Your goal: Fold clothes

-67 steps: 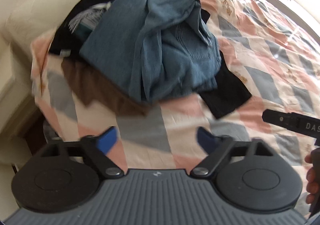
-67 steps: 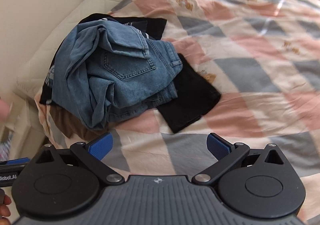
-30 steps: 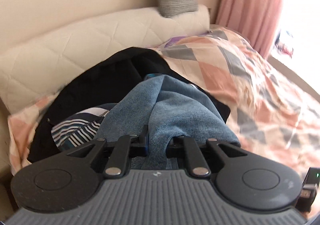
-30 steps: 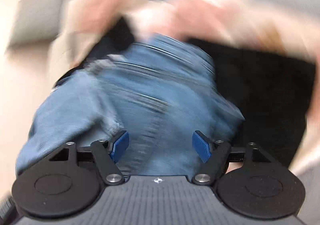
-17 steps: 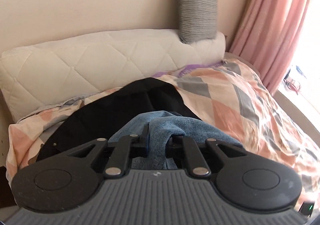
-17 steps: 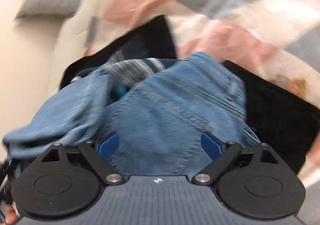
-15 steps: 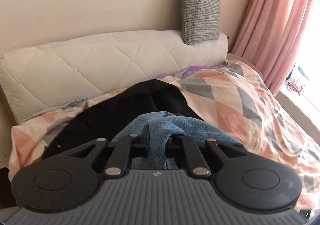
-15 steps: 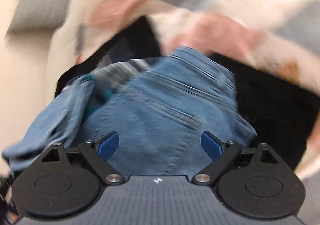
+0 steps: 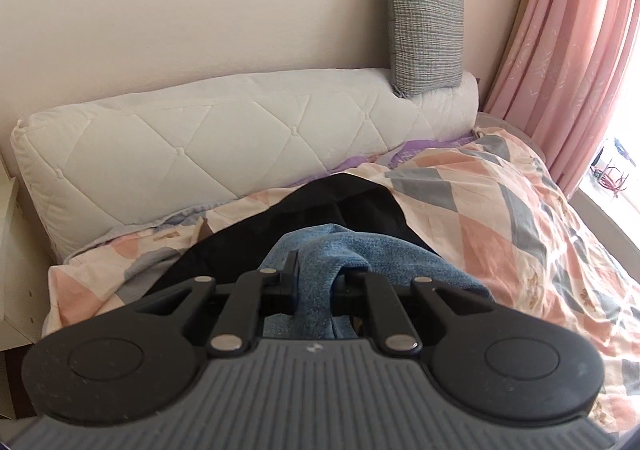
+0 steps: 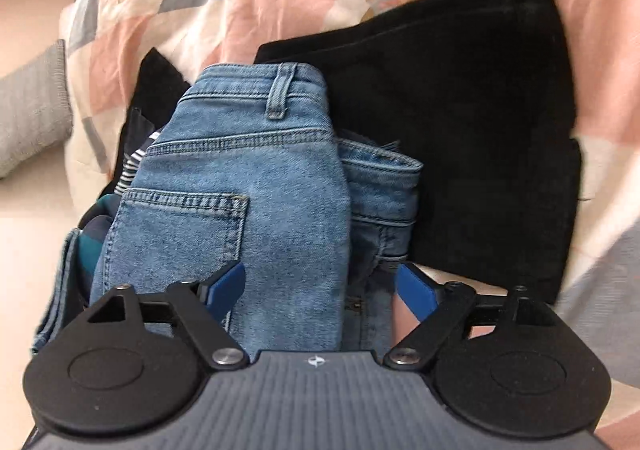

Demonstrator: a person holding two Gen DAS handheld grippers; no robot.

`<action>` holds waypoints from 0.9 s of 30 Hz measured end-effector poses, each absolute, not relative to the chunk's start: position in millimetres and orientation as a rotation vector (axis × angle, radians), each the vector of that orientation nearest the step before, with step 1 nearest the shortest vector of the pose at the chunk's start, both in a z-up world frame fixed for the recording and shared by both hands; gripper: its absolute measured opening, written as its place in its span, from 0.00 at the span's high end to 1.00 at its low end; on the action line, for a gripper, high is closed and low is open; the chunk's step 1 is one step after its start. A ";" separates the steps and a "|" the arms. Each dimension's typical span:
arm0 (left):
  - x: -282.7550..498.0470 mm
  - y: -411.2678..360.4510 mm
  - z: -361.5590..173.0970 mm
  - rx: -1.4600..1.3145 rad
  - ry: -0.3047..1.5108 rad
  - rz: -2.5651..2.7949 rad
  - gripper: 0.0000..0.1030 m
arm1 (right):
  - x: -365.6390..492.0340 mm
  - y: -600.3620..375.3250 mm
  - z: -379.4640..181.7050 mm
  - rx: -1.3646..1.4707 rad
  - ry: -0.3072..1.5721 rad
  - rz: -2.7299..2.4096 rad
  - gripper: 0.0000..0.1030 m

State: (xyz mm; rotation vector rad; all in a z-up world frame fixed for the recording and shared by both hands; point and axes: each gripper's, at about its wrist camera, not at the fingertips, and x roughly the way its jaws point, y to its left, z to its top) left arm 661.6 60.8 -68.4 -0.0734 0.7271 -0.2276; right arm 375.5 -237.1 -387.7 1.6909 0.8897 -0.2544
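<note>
A crumpled pair of blue jeans (image 10: pixel 248 186) lies on a pile of clothes on the bed. In the left wrist view a fold of the jeans (image 9: pixel 340 250) bulges up between the fingers of my left gripper (image 9: pixel 316 282), which is shut on it. My right gripper (image 10: pixel 320 286) hovers open over the seat of the jeans, its blue pads (image 10: pixel 226 284) on either side of the denim below the back pocket and waistband. A black garment (image 10: pixel 472 122) lies under and to the right of the jeans. A striped piece (image 10: pixel 132 166) peeks out at the left.
The pile rests on a pink, grey and white checked quilt (image 9: pixel 512 218). A white quilted bolster (image 9: pixel 208 146) and a grey cushion (image 9: pixel 428 26) stand at the wall. Pink curtains (image 9: pixel 572 50) hang at the right. A white bedside unit (image 9: pixel 8 250) is at the left edge.
My left gripper went from open above the pile to shut on the jeans and lifted the fold. My right gripper moved in close over the jeans' seat, staying open.
</note>
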 end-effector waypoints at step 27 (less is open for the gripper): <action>597.7 37.9 -49.3 0.073 0.659 -0.379 0.92 | 358.4 -254.4 -308.6 1.620 0.519 -0.139 0.95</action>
